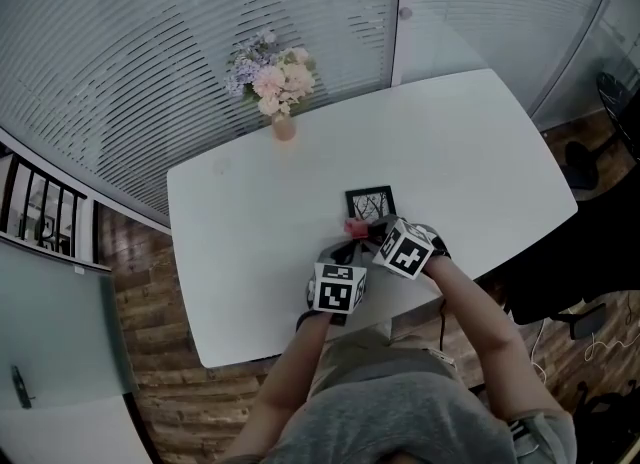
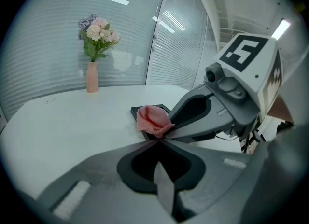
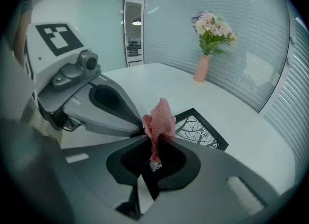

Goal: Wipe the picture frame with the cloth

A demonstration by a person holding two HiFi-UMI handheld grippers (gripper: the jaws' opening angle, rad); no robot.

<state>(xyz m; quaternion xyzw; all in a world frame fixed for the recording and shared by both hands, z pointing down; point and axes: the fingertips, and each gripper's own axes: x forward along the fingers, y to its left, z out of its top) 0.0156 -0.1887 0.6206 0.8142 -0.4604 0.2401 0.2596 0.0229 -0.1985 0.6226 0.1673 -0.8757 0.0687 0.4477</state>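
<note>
Right tongs point(image 3: 153, 140): clenched on the pink cloth point(image 3: 161, 117), at the frame's near edge.
Left tongs point(image 2: 157, 141): pinched together, tip perhaps touching the cloth.
Picture frame point(image 3: 200, 130): flat on the white table point(image 1: 250, 242), branch print up.

white table point(image 1: 460, 142) bears picture frame point(image 1: 370, 202), flower vase point(image 1: 284, 129)
</note>
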